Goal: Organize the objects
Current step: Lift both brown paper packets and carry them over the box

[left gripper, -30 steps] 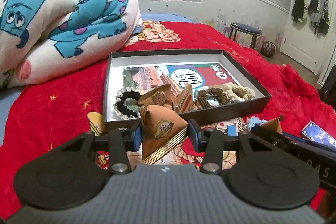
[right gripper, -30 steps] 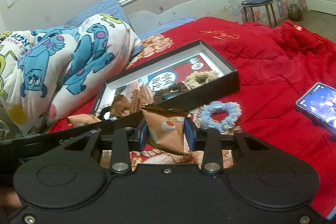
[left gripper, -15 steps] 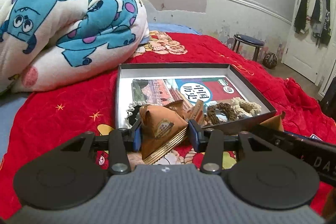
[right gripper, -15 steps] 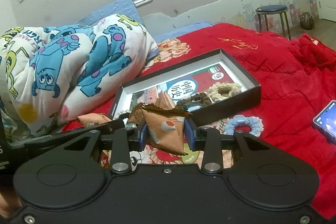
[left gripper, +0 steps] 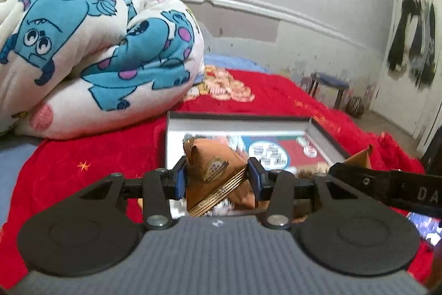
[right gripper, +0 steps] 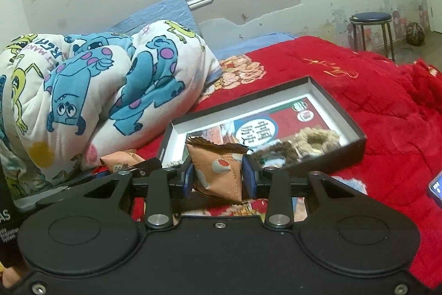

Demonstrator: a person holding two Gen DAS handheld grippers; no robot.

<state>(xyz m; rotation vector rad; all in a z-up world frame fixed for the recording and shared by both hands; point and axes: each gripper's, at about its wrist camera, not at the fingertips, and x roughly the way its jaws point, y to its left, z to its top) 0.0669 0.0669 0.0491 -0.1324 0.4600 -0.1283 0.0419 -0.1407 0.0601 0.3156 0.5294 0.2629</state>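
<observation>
My left gripper (left gripper: 216,179) is shut on a brown snack packet (left gripper: 215,170) and holds it in the air in front of the black open box (left gripper: 237,116). My right gripper (right gripper: 216,177) is shut on an orange snack packet (right gripper: 221,170), held near the box's (right gripper: 356,129) front left corner. The box holds a printed card (right gripper: 276,126) and beige and brown hair scrunchies (right gripper: 315,138). The left gripper's packet shows in the right wrist view (right gripper: 118,159), and the right gripper's packet in the left wrist view (left gripper: 359,158).
The box lies on a red blanket (right gripper: 386,101). A rolled monster-print quilt (left gripper: 83,51) lies to its left. A phone (right gripper: 436,185) lies at the right. A light blue scrunchie (right gripper: 350,181) lies before the box. A stool (right gripper: 370,18) stands by the wall.
Both grippers have risen and moved toward the box with their packets still held. The box contents now sit lower and partly hidden behind the grippers.
</observation>
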